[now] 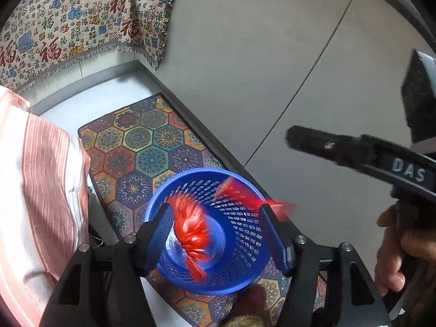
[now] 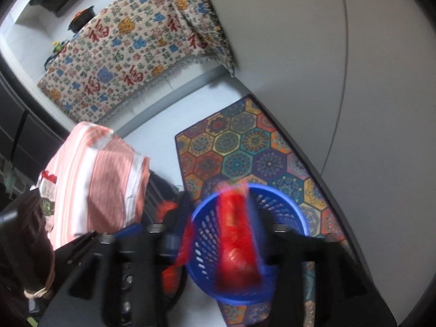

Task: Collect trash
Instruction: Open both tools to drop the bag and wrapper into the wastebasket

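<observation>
A: Where is the trash?

B: A red crinkly wrapper (image 1: 190, 231), blurred, is inside the blue perforated basket (image 1: 245, 245) on the patterned mat (image 1: 152, 141). A second red piece (image 1: 272, 204) is at the rim, about two o'clock.

A: And the grippers?

B: The left gripper (image 1: 215, 226) has fingers spread, pinching nothing. The right gripper (image 2: 223, 218) is also spread, a red wrapper (image 2: 237, 234) loose between its fingers.

A: How would it handle?

B: Probably light, soft, slippery film; pinch a bunched fold. One basket, one mat, at least two red pieces.
</observation>
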`<state>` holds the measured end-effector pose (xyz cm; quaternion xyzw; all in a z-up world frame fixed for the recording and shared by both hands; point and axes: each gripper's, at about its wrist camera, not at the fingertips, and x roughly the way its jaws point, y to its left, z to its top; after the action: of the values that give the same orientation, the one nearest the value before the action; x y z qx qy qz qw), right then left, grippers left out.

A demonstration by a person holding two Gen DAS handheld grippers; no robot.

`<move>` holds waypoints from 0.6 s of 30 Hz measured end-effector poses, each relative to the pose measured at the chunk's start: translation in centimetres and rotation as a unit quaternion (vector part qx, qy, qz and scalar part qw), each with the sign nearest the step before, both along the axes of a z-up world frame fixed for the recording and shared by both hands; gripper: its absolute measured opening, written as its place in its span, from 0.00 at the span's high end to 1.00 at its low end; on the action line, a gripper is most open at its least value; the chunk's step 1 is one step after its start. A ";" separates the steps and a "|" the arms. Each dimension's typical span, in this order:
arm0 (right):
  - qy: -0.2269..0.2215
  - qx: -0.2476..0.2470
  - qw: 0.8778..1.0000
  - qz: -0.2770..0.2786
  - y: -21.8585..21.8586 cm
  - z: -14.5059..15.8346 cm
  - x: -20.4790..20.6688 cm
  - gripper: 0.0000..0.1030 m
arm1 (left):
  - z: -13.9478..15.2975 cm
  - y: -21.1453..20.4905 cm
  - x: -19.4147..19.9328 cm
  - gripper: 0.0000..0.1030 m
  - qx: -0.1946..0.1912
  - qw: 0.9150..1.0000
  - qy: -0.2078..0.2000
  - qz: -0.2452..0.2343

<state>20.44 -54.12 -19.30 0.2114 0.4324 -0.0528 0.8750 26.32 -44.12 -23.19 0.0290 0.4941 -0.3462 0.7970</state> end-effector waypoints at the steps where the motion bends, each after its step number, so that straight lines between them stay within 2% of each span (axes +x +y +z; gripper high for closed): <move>1: -0.003 -0.003 1.000 -0.004 -0.2 0.3 -0.2 0.52 | 0.2 0.2 0.0 0.36 -0.002 1.000 -0.001 0.006; 2: -0.008 -0.005 1.000 -0.007 -0.3 0.5 -0.3 0.50 | 0.7 0.7 -0.3 0.36 -0.008 1.000 -0.003 0.009; 5: -0.022 -0.017 0.999 -0.021 -0.4 1.6 -0.9 0.37 | 2.2 2.0 -0.5 0.36 -0.018 1.000 -0.017 0.018; 9: -0.051 -0.072 0.996 -0.030 1.2 4.1 -1.4 0.17 | 4.6 4.7 -2.1 0.36 -0.026 0.998 -0.045 0.032; 14: -0.103 -0.119 0.987 -0.017 4.5 6.9 -2.1 0.13 | 7.2 10.0 -5.3 0.34 -0.020 0.995 -0.075 0.061; 18: -0.139 -0.131 0.982 0.014 8.4 8.4 -2.6 0.10 | 7.8 16.0 -8.4 0.32 0.000 0.991 -0.097 0.090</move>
<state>17.89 -45.72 -10.88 0.0939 0.2992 -0.0665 0.9472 17.92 -28.13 -15.40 0.0181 0.4150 -0.2682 0.8692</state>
